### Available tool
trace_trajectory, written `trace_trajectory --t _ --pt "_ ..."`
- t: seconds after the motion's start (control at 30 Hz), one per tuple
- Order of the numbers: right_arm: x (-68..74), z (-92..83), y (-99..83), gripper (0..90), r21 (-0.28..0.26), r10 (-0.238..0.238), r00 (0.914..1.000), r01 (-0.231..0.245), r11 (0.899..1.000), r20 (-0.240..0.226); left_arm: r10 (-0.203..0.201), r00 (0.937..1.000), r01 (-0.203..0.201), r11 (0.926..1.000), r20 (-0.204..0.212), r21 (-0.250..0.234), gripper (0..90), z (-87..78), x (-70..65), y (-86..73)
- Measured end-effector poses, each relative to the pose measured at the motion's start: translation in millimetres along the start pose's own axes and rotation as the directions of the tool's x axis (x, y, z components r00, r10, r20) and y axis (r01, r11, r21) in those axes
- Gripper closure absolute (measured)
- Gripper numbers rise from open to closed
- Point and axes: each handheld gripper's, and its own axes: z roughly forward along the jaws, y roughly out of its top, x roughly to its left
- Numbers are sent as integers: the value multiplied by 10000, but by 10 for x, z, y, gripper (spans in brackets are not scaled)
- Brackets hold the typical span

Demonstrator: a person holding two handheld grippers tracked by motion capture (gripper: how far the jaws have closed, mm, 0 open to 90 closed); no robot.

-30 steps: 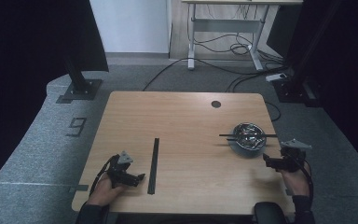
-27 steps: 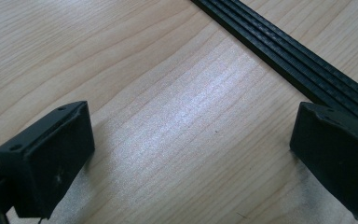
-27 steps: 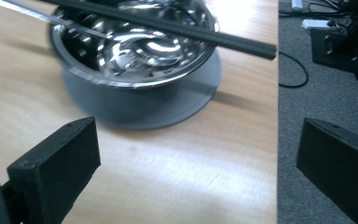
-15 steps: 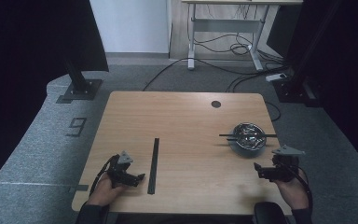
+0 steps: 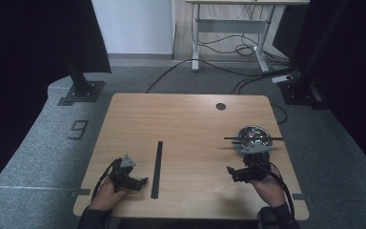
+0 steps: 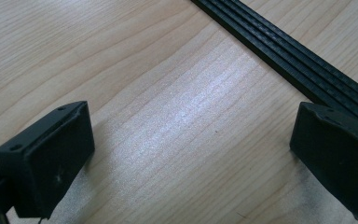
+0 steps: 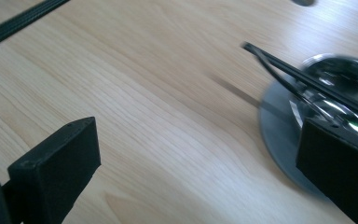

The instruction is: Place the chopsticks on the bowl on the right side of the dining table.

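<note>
A pale, rectangular wooden table (image 5: 186,119) with fine lengthwise grain and rounded corners carries a small round dark hole (image 5: 220,106) near its far edge. On its right half stands a shiny round metal bowl (image 5: 252,138), its polished inside throwing bright reflections, seated on a flat dull-grey disc. Two thin black sticks (image 5: 253,139) lie straight across the bowl's rim, side by side, their ends jutting past it on both sides. In the right gripper view the sticks (image 7: 303,79) look slim and tapering, crossing above the mirror-like bowl (image 7: 340,88).

The right gripper (image 5: 232,171), black and blocky, sits just in front of the bowl on the person's side, apart from it. Its jaws stand spread wide, with bare wood between them; the square matte pads show small screw holes. One jaw overlaps the bowl's grey base in the right gripper view.

The left gripper (image 5: 140,181), topped by a grey three-cornered plate, rests low over the table's near left part. Its jaws are likewise spread wide and hold nothing. Just beside it lies a long, flat black strip (image 5: 157,169), ridged with lengthwise grooves, which in the left gripper view (image 6: 289,51) runs diagonally past the right-hand jaw.
</note>
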Motion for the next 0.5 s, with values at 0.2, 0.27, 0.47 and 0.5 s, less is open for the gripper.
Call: trace_trajectory --t 0.2,0.27,0.47,0.5 --pt "158 332 123 0 212 -523 9972 535 9983 -528 26 10000 -26 10000 -2 22 0 -1 2 0" --pt "187 498 129 0 174 -622 9953 636 9978 -737 11 10000 -11 10000 2 22 0 -1 1 0" --pt "218 776 103 0 -49 -447 9915 445 9990 -1223 14 10000 -14 10000 -2 11 0 -1 1 0" --pt "229 834 93 0 -90 -468 9905 460 9989 -1294 13 10000 -13 10000 -3 11 0 -1 1 0"
